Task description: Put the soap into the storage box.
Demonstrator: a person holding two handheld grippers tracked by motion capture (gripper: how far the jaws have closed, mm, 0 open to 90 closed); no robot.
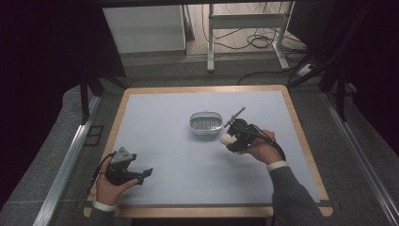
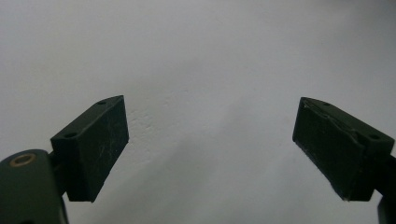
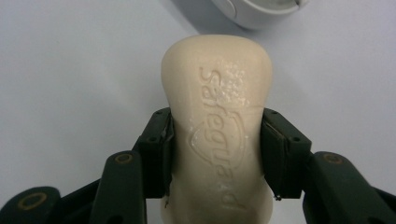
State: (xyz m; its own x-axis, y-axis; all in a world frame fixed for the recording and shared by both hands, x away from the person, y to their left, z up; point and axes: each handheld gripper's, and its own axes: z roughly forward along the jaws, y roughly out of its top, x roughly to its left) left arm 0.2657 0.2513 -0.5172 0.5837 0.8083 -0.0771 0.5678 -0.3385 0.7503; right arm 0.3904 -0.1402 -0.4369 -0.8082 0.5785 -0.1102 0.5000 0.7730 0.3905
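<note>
Right gripper view shows the right gripper (image 3: pixel 215 154) clamped across a cream embossed soap bar (image 3: pixel 217 126), likely bound for the nearby white oval soap dish (image 1: pixel 206 123), while the left gripper (image 2: pixel 210 144) idles, jaws apart.

The table (image 1: pixel 188 155) has a pale blue-grey top framed by a light wooden edge. A small white oval dish (image 1: pixel 205 123) with a grey ribbed insert lies directly on it, just beyond and to the left of the right claw (image 1: pixel 227 139) and well apart from the left claw (image 1: pixel 143 176). Under the left claw the top is bare.
</note>
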